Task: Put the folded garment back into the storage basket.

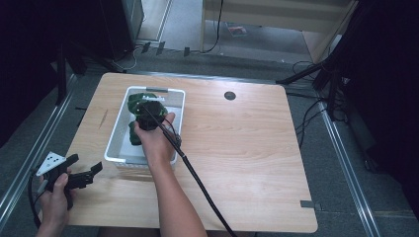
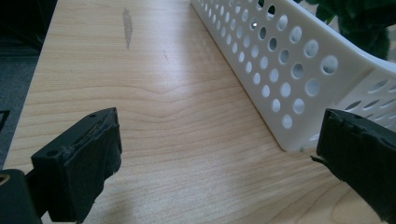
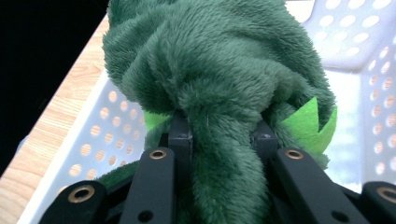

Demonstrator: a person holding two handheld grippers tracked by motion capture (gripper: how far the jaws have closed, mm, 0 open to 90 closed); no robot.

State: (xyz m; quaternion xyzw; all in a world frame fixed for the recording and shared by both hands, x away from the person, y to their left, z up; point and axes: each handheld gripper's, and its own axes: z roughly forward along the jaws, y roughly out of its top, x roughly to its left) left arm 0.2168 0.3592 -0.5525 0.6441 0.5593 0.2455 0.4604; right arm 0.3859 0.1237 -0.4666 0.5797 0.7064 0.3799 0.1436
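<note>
Holding the green plush toy point(image 3: 219, 84) inside the white perforated basket point(image 1: 114, 133), your right gripper point(image 1: 148, 114) is clamped on a thick fold of its fur: in the right gripper view the two black jaws squeeze the fabric from either side, and bright green felt spikes point(image 3: 310, 123) stick out next to the pinch. From the high view, your right hand point(image 1: 155, 140) reaches over the basket's near half, with the toy bunched under and just beyond the gripper, between the basket's walls.

Your left gripper point(image 2: 210, 154) sits near the table's front left corner, jaws spread wide with nothing between them. Its own view looks along the bare wooden table point(image 2: 154, 84) towards the basket's near corner and long side, so it is beside the basket, not touching it.

Judging progress: the grasp looks secure, and the toy is within the basket. Whether it rests on the floor of the basket or hangs from your grip, you cannot tell from these pictures. If you are placing it, what is left is to let go and withdraw. If you are taking it out, the lift and carry are not yet done. The left gripper has no part in the work yet.
</note>
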